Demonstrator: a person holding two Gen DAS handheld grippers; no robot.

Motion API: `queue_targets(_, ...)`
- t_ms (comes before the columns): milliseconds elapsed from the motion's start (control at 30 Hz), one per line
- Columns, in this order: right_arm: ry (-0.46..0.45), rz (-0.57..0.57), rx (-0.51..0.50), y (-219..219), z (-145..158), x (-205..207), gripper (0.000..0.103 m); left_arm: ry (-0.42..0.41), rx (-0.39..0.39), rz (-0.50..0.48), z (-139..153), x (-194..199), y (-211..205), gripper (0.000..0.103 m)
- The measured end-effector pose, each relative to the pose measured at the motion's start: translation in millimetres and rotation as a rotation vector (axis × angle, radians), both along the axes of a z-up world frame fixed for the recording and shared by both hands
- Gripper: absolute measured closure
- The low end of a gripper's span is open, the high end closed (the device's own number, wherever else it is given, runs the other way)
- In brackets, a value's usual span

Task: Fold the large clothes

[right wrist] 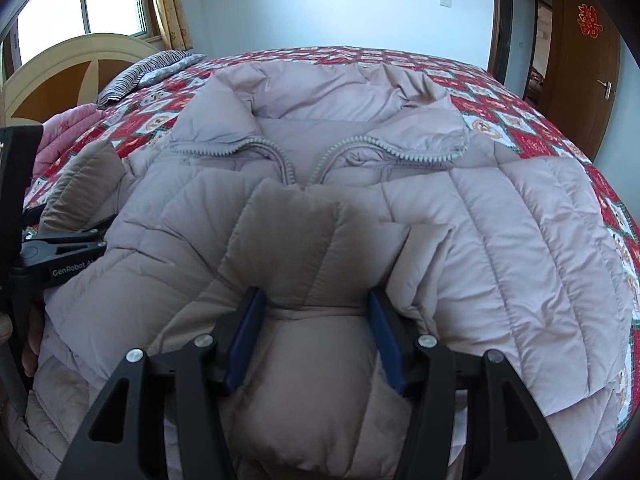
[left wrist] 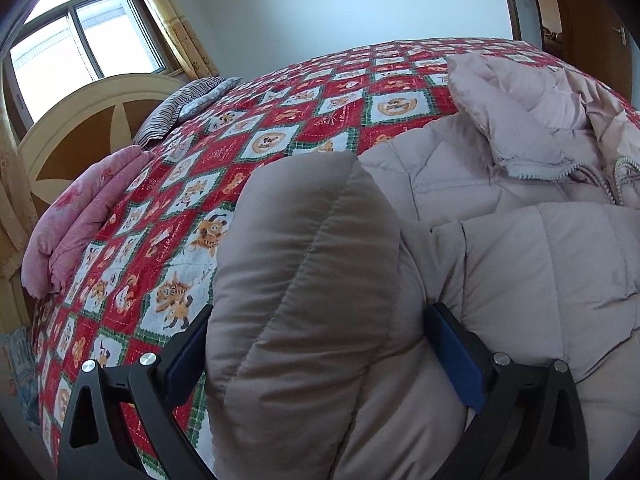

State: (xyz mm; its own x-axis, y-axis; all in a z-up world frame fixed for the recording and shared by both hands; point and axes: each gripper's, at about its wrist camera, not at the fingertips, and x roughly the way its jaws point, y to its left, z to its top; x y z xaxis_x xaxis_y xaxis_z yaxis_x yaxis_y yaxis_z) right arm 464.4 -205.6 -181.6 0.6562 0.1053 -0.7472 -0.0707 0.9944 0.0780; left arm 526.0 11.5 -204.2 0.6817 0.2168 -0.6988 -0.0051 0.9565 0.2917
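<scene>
A large pale pink puffer jacket [right wrist: 500, 216] lies front up on the bed, collar [right wrist: 352, 92] far, zipper [right wrist: 304, 160] partly open at the neck. My right gripper [right wrist: 316, 320] is shut on a thick fold of the jacket's lower part and holds it raised over the body. My left gripper [left wrist: 316, 344] is shut on another bulky fold of the jacket [left wrist: 304, 264] at its left side; the same gripper shows at the left edge of the right wrist view [right wrist: 68, 240]. The jacket's hem is hidden under both grippers.
The bed has a red patchwork quilt [left wrist: 248, 120]. A folded pink blanket [left wrist: 80, 216] and a striped pillow [left wrist: 180, 108] lie by the cream headboard [left wrist: 80, 120]. A window [left wrist: 80, 40] is left, a wooden door [right wrist: 588, 60] right.
</scene>
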Motion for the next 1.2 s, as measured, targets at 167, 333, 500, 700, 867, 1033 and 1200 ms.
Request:
queue_targets(167,-0.004,0.0,0.01,0,0,-1,0.046,-0.038,-0.046,0.006,32,-16,11,0.002)
queue_targets(333,-0.002,0.019,0.043,-3,3,-1,0.041,-0.133,-0.074,-0.06,84,-20,-6,0.002)
queue_targets(500,0.018,0.074,0.115,-16,18,3,0.032,-0.131,-0.106,-0.104,101,22,-41,0.002)
queue_targets(700,-0.031,0.033,0.124,-49,55,27,0.023,-0.079,-0.097,-0.128,86,82,-75,0.002)
queue_targets(867,-0.032,-0.069,0.087,-83,63,83,0.023,-0.016,-0.104,-0.109,64,126,-77,0.002)
queue_targets(1033,0.035,-0.111,0.03,-100,48,155,0.023,0.02,-0.111,-0.119,49,151,-82,0.002)
queue_targets(1200,0.106,-0.066,0.033,-107,29,195,0.041,0.028,-0.084,-0.157,43,164,-93,0.002)
